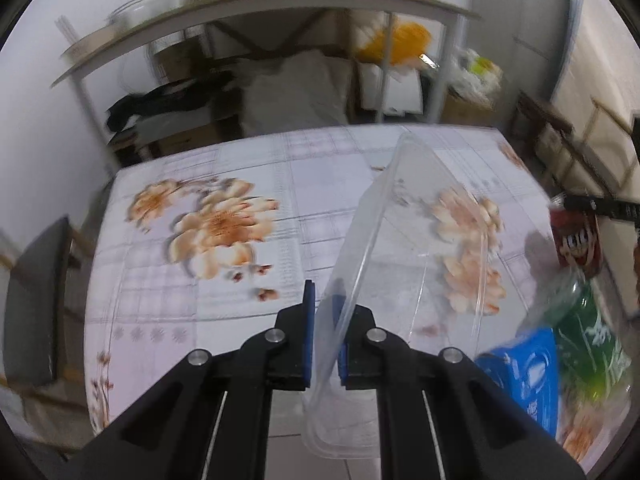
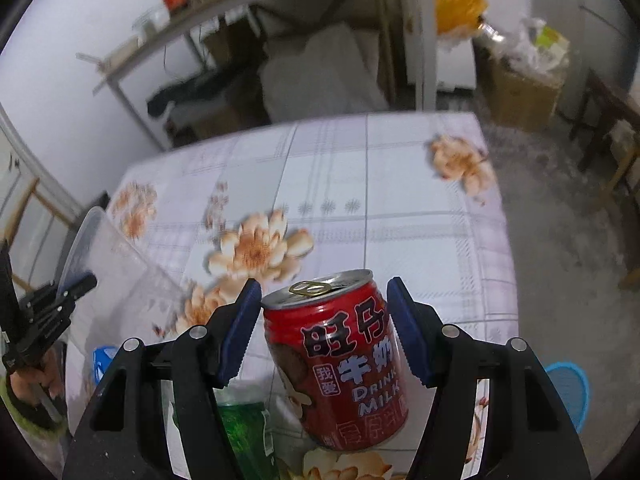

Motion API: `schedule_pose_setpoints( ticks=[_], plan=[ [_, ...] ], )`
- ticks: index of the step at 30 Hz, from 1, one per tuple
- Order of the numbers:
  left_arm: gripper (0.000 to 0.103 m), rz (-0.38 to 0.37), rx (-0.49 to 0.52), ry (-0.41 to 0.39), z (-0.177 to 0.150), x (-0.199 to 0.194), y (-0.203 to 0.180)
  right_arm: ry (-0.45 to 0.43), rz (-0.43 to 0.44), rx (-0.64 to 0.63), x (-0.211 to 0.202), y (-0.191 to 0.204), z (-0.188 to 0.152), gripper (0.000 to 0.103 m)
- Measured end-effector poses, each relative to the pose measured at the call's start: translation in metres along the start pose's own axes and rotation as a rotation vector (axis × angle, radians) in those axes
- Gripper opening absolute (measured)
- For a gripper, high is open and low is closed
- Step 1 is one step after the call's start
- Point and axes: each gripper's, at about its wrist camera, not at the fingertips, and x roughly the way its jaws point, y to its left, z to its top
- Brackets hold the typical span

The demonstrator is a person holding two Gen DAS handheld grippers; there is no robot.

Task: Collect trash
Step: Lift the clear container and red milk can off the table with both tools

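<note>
My left gripper is shut on the wall of a clear plastic container, held tilted above the floral tablecloth; it also shows at the left of the right wrist view. My right gripper is shut on a red milk drink can, held tilted above the table; the can shows at the right edge of the left wrist view. A green plastic bottle and a blue packet lie at the table's near right corner, below the can in the right wrist view.
A shelf rack with jars, boxes and bags stands behind the table. A dark chair is at the table's left. A blue basket sits on the floor at the right. Cardboard boxes stand at the far right.
</note>
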Motion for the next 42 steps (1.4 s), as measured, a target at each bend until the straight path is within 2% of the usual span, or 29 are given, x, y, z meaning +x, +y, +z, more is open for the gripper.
schedule_pose_setpoints(
  ticks=[3, 8, 14, 19, 25, 27, 33, 37, 42],
  plan=[
    [0.003, -0.001, -0.105, -0.020, -0.007, -0.008, 0.017, -0.083, -0.003, 0.012, -0.010, -0.005, -0.006, 0.061],
    [0.003, -0.015, -0.228, -0.037, -0.023, -0.017, 0.037, -0.182, 0.000, 0.011, -0.024, -0.008, -0.022, 0.061],
    [0.003, -0.038, -0.315, -0.012, -0.049, -0.021, 0.044, -0.231, -0.009, -0.039, -0.035, -0.004, -0.043, 0.061],
    [0.004, -0.052, -0.337, -0.002, -0.061, -0.030, 0.042, -0.247, -0.049, -0.072, -0.044, -0.004, -0.060, 0.061],
    [0.006, -0.055, -0.313, 0.024, -0.068, -0.033, 0.035, -0.255, -0.022, -0.034, -0.049, -0.012, -0.072, 0.061],
    [0.007, -0.059, -0.302, 0.035, -0.067, -0.032, 0.033, -0.250, -0.017, -0.035, -0.049, -0.012, -0.072, 0.063],
    [0.020, -0.065, -0.290, 0.082, -0.065, -0.025, 0.031, -0.219, -0.004, -0.037, -0.045, -0.011, -0.066, 0.071],
    [0.021, -0.063, -0.280, 0.109, -0.063, -0.018, 0.029, -0.183, 0.020, -0.038, -0.040, -0.010, -0.064, 0.071],
    [0.021, -0.037, -0.230, 0.150, -0.062, -0.008, 0.020, -0.165, 0.005, -0.046, -0.037, -0.008, -0.062, 0.072]
  ],
)
